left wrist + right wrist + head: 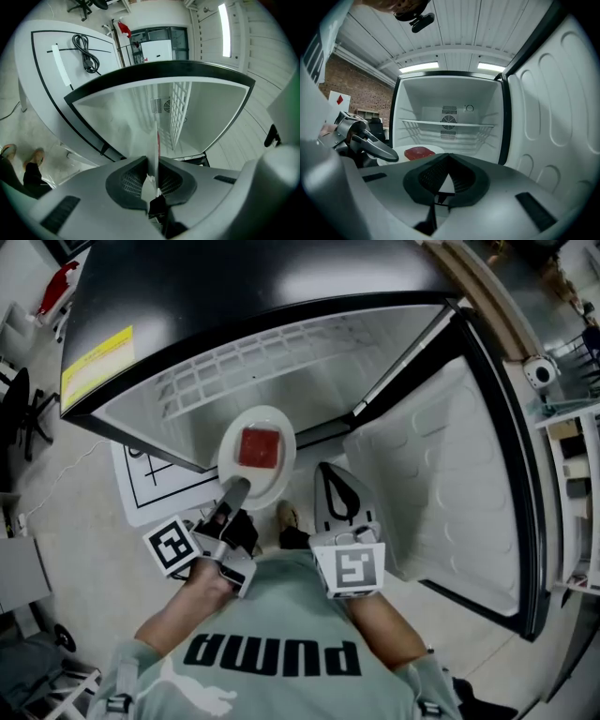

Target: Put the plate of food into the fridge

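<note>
With the left hand-held gripper (234, 491), pinches the near rim of the plate (277, 480), pads pressed on both faces of that thin edge. Holds the right hand-held gripper (337, 499) pressed together on nothing, in front of the fridge (281, 362) and just right of the plate.

Fridge wide open, door (450, 474) swung out to its right, white wire shelf (447, 124) across the middle of its cavity.

Plate level at the fridge's open mouth, short of the shelf, not yet resting on anything inside. Red slab of food (260, 448) loose at plate centre.

Probably stiff, smooth and light enough for a one-sided pinch, yet liable to tip or slip out, being held at one edge only; breakable if ceramic. Best gripped deep on the rim, kept level against sliding of the slab, and seated fully on the shelf before release.
</note>
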A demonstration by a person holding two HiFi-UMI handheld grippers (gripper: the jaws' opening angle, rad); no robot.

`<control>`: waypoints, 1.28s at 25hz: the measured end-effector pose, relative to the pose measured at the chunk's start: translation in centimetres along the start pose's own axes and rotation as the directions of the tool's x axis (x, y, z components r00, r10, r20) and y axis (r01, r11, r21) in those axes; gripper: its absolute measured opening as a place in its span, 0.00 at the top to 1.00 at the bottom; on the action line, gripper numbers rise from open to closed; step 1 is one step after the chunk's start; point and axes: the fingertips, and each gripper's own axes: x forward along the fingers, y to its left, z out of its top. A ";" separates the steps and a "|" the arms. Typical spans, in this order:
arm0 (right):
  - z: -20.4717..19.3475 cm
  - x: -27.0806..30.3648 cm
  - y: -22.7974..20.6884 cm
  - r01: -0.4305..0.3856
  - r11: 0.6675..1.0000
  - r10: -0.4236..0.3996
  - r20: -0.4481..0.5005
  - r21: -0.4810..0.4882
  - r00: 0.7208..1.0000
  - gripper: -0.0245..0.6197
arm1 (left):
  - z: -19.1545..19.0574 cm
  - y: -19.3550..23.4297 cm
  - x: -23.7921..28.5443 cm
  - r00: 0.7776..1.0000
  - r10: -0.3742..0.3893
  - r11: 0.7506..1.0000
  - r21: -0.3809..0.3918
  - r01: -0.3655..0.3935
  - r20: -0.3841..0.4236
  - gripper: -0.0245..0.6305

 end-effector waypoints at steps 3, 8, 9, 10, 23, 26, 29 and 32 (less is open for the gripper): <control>-0.1 1.2 -0.9 -0.015 1.000 0.015 -0.001 0.000 1.000 0.95 | 0.5 0.3 1.2 0.999 0.001 1.000 -0.007 -0.001 0.037 0.90; -0.1 3.2 -1.5 -0.055 0.998 0.055 -0.001 -0.012 0.998 0.95 | 2.0 1.5 2.9 0.995 0.020 1.000 0.014 -0.021 0.098 0.90; -0.2 3.6 -1.5 -0.065 0.998 0.065 -0.001 -0.017 0.998 0.95 | 2.2 1.7 3.2 0.994 0.020 1.000 0.016 -0.022 0.108 0.90; -0.4 3.9 -1.5 -0.074 0.997 0.074 -0.001 -0.021 0.997 0.95 | 2.3 1.8 3.5 0.993 0.020 1.000 0.015 -0.022 0.117 0.90; -1.8 7.0 -1.3 -0.129 0.992 0.129 -0.037 0.006 0.991 0.95 | 4.7 6.2 6.4 0.976 0.035 0.999 0.003 -0.037 0.213 0.90; -2.3 7.5 -1.4 -0.142 0.990 0.141 -0.052 -0.010 0.989 0.95 | 5.7 7.4 7.3 0.971 0.040 0.999 -0.002 -0.040 0.235 0.90; -2.6 8.1 -1.4 -0.155 0.988 0.153 -0.062 -0.025 0.986 0.95 | 6.3 8.2 8.0 0.968 0.043 0.999 -0.002 -0.044 0.246 0.90; -2.6 8.7 -1.3 -0.166 0.985 0.164 -0.063 -0.039 0.985 0.95 | 6.6 8.7 8.6 0.966 0.050 0.999 -0.002 -0.051 0.254 0.90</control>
